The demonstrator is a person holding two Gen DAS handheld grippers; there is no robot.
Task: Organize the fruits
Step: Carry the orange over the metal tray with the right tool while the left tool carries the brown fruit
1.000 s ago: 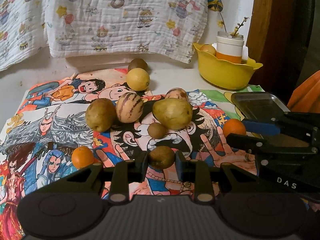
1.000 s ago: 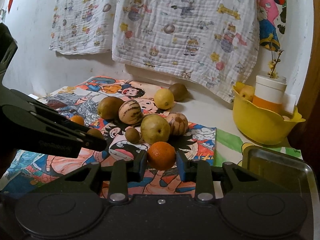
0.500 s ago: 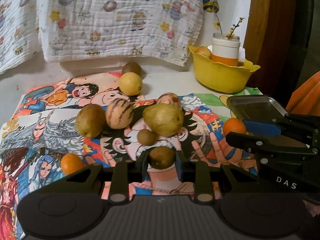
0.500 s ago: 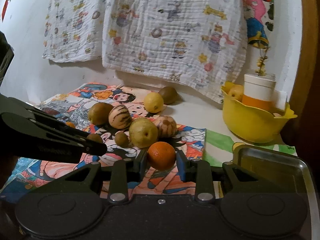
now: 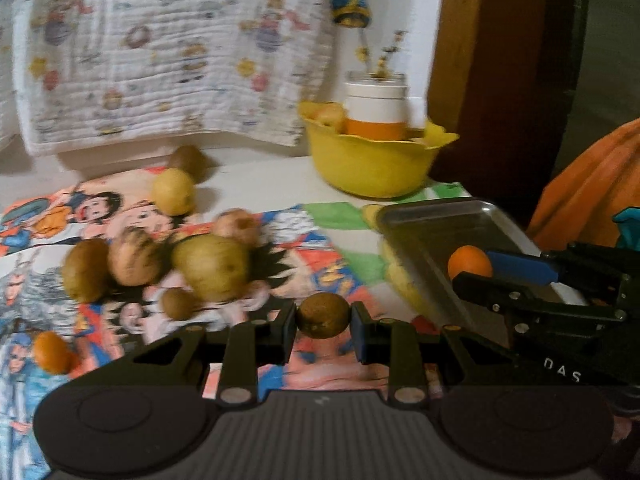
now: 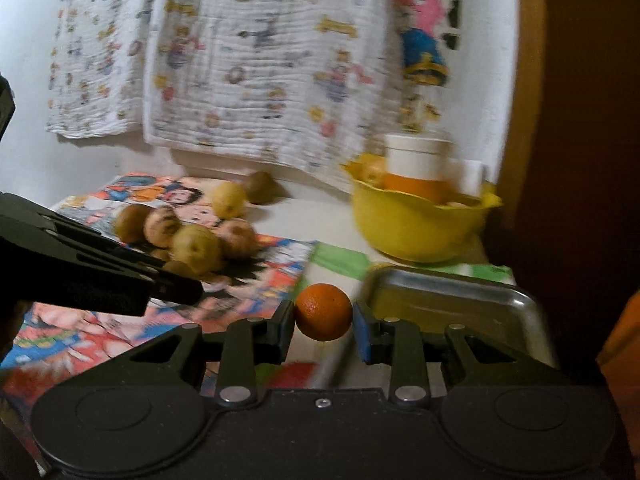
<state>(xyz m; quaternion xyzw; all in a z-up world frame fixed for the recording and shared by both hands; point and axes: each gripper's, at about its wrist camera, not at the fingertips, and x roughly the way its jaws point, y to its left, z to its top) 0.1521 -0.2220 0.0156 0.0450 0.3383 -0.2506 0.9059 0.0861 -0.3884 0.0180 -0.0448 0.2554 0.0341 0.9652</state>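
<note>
Black tool [image 5: 323, 322] w/ blue pads [image 5: 359, 336], silver screws, "DAS" mark.

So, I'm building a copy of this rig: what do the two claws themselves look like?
Both look alike: the left claw and right claw are matte black linkage frames with silver pivot pins, round discs on a ribbed grey base, and blue pads inside the fingertips. White letters "DAS" mark the right one's side. No cables or sleeves show.

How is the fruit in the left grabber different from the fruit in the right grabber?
The brown fruit in the left gripper is dull brownish-green, while the orange in the right gripper is bright orange. The brown fruit looks slightly wider than tall; the orange looks rounder. The orange is seen against the metal tray, the brown fruit against the cartoon mat. Both are small and pinched between two fingers.
</note>
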